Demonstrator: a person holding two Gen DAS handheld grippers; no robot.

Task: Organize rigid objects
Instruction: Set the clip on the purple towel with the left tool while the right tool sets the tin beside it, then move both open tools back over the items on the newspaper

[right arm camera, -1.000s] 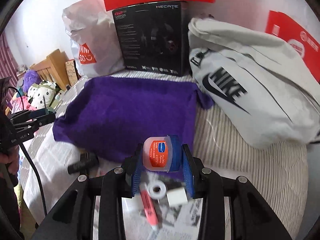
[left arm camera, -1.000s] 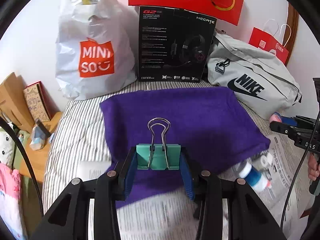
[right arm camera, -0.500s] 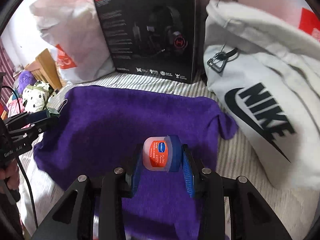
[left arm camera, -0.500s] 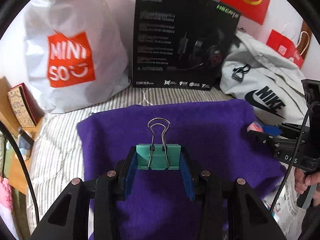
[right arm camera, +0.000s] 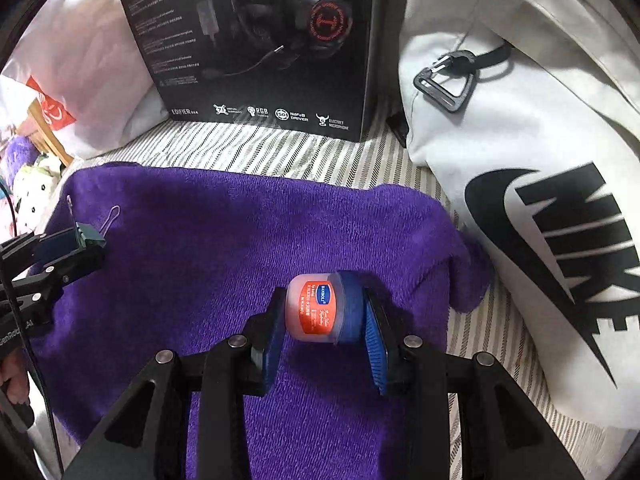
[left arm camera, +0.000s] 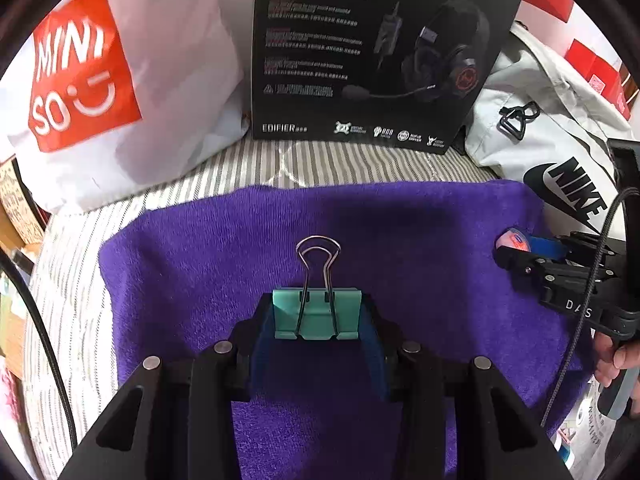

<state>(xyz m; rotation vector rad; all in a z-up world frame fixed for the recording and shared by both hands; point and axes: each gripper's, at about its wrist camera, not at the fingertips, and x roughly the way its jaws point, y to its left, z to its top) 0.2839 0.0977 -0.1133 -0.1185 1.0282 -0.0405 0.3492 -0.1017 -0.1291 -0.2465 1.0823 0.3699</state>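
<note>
I am carrying both loads down over the purple towel [left arm camera: 400, 232]: my left gripper [left arm camera: 318, 320] is clamping the teal binder clip [left arm camera: 316, 312], my right gripper [right arm camera: 324, 312] the small balm jar [right arm camera: 320, 308]; 2 placements are nearing.

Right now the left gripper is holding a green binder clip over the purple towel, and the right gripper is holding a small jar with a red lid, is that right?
Not quite: the lid is blue, not red. The right wrist view shows the right gripper holding a small jar with an orange label and a blue lid. The rest stands: the left gripper holds the green binder clip over the purple towel.
</note>
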